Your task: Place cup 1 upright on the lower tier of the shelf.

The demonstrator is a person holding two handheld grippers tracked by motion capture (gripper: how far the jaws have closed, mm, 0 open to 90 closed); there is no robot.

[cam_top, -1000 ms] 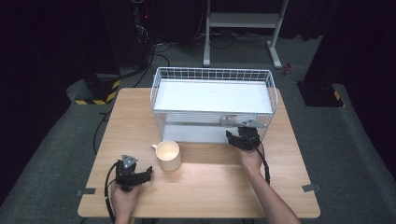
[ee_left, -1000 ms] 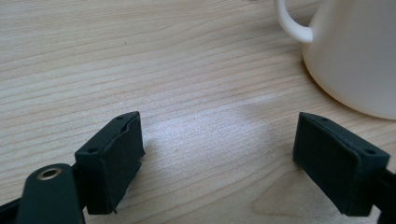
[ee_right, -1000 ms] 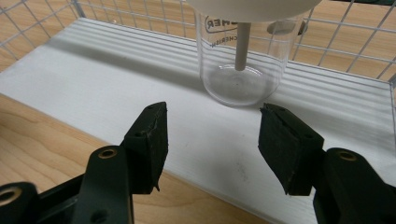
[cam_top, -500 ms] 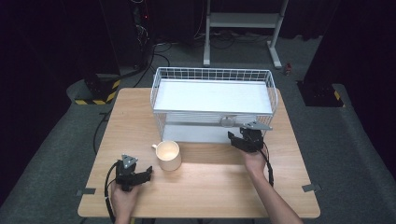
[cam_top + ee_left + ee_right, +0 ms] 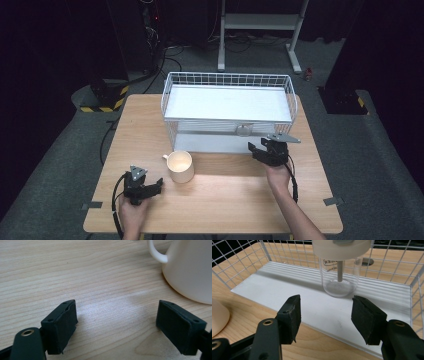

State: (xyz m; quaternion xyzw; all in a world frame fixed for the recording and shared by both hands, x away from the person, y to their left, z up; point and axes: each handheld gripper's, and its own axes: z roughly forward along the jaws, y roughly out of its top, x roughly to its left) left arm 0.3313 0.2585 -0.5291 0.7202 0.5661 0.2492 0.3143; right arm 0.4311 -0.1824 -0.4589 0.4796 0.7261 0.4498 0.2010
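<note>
A cream mug [image 5: 180, 166] [image 5: 190, 270] stands on the wooden table [image 5: 225, 200] in front of a white wire rack [image 5: 227, 100]. My left gripper [image 5: 158, 185] [image 5: 116, 325] lies low just left of the mug, open, its jaws empty over bare wood. A clear jar with a white lid [image 5: 340, 272] [image 5: 243, 130] stands upright on the rack's lower shelf [image 5: 287, 287]. My right gripper [image 5: 255, 149] [image 5: 328, 315] faces the jar from just outside the shelf's front edge. It is open, its jaws have just widened a little, and nothing is between them.
The rack's wire sides [image 5: 239, 257] fence the lower shelf at left and right, and its top shelf [image 5: 230, 102] covers it. Dark floor with cables and a stand leg [image 5: 295, 55] lies beyond the table. The mug's edge [image 5: 218, 317] shows left of the right gripper.
My right gripper has drifted slightly to the right and back from the rack. The left gripper and the mug stay where they were.
</note>
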